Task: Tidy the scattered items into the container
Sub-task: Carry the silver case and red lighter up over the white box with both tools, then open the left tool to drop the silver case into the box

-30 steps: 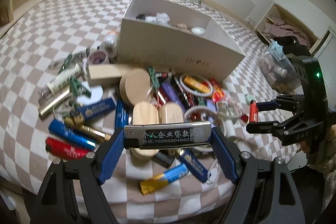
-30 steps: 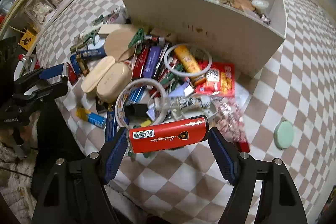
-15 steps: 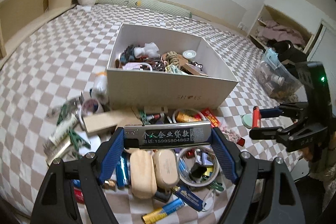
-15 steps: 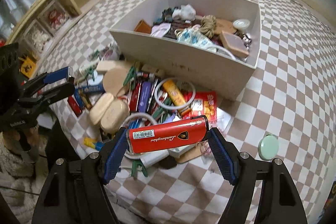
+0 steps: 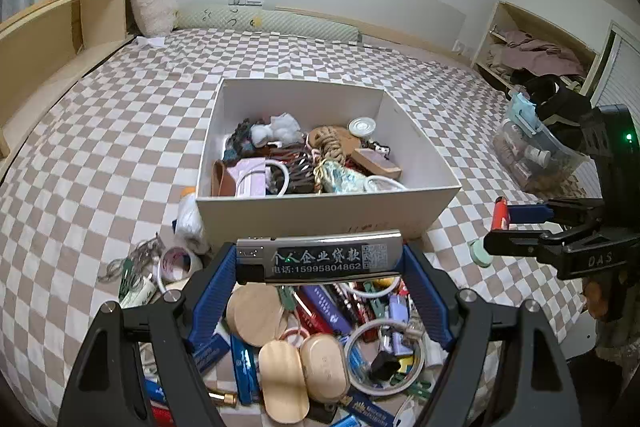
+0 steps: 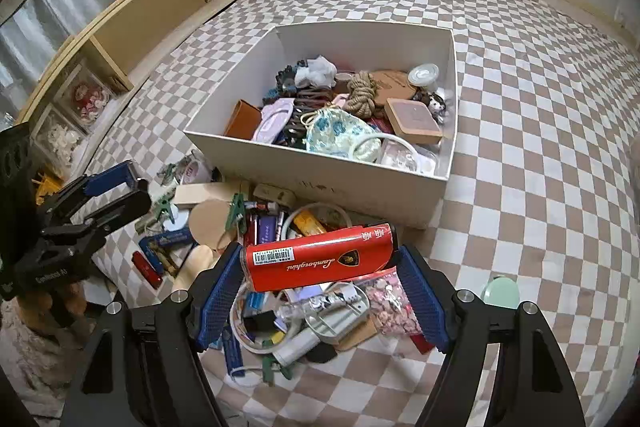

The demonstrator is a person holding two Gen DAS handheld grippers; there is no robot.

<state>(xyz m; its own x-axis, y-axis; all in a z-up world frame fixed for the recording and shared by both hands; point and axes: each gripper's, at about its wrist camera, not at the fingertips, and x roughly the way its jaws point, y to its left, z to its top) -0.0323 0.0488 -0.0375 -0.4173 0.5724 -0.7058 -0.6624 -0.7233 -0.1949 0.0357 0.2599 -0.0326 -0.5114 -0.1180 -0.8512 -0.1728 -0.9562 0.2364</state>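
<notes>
My left gripper (image 5: 318,261) is shut on a silver lighter (image 5: 318,257) with printed Chinese text, held crosswise above the pile. My right gripper (image 6: 320,263) is shut on a red lighter (image 6: 320,261), also held crosswise. A white open box (image 5: 416,139) (image 6: 320,171) sits on the checkered bed just beyond both grippers, holding rope, a pouch, cloth and other small things. Between the box and the grippers lies a pile of scattered items (image 5: 320,343) (image 6: 280,267): lighters, wooden cases, rings, clips. The right gripper shows at the right edge (image 5: 520,227) of the left wrist view, and the left gripper at the left edge (image 6: 104,195) of the right wrist view.
A mint-green round lid (image 6: 500,291) lies on the bed right of the pile. A clear plastic bin (image 5: 536,155) stands off the bed's right side. Wooden shelving (image 6: 160,11) runs along the left, with a pillow (image 5: 154,3) at the headboard.
Both grippers have risen with their lighters and tilted up, so the box's inside now shows and the pile sits lower in both views.
</notes>
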